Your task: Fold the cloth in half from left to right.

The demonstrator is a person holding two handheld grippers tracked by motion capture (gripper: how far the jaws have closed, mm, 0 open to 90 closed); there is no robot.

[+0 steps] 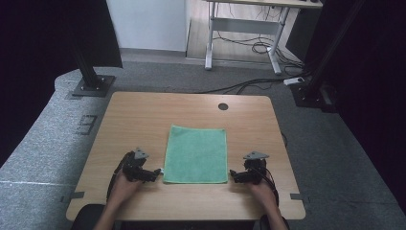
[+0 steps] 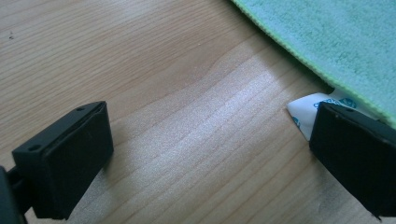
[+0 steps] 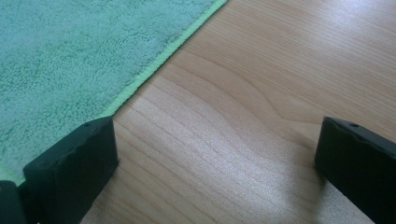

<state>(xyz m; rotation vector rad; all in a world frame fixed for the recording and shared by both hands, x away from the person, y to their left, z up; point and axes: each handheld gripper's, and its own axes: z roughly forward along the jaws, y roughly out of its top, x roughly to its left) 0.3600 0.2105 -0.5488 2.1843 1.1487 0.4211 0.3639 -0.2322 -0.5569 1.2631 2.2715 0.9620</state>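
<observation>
Trouble looms if your wide-open, empty left gripper (image 1: 159,171) and right gripper (image 1: 232,173) close now: fingers (image 3: 74,163) flank bare table (image 1: 143,115), missing the green towel (image 1: 196,154) corners.

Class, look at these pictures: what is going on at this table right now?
A person sits at a wooden table with a two-fingered gripper in each hand. A green towel lies flat and spread out in the middle. The left gripper rests at the towel's near left corner, where a white label pokes out, and the right gripper rests at the near right corner. Both are open, fingers wide apart over bare wood. Neither has gripped the towel yet.
</observation>
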